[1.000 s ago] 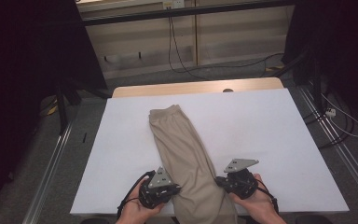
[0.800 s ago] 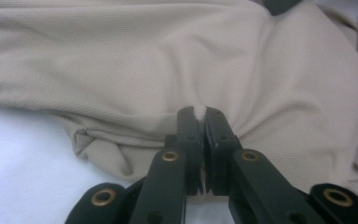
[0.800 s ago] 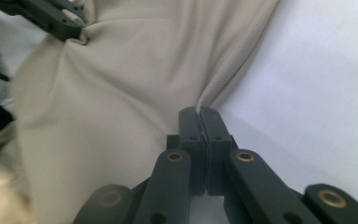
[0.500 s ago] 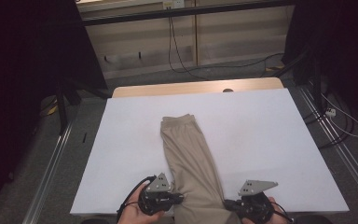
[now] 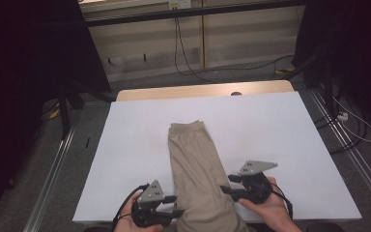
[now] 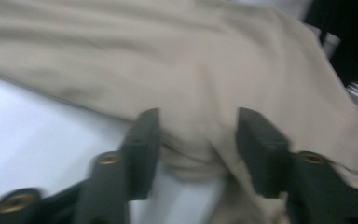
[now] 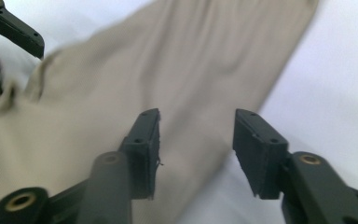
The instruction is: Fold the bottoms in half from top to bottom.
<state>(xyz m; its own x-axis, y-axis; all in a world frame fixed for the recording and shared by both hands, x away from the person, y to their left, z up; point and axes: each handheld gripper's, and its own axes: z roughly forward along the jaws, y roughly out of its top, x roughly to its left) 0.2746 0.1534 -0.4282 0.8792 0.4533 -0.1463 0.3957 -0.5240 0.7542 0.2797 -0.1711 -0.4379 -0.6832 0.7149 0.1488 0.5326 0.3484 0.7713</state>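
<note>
your left gripper [image 5: 173, 211] and right gripper [image 5: 228, 190], both with jaws spread, flank the folded trousers [image 5: 199, 169] lying mid-table and hanging off the near edge; next, likely pinch each edge.

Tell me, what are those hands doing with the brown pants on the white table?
A person is working on a pair of tan pants lying lengthwise on a white table. Each hand has a hand-held gripper. The left hand-held gripper sits at one edge of the cloth near the person, jaws open around a bunched fold. The right hand-held gripper is at the opposite edge, jaws open too, with nothing pinched. The near end of the pants hangs over the table's front edge.
</note>
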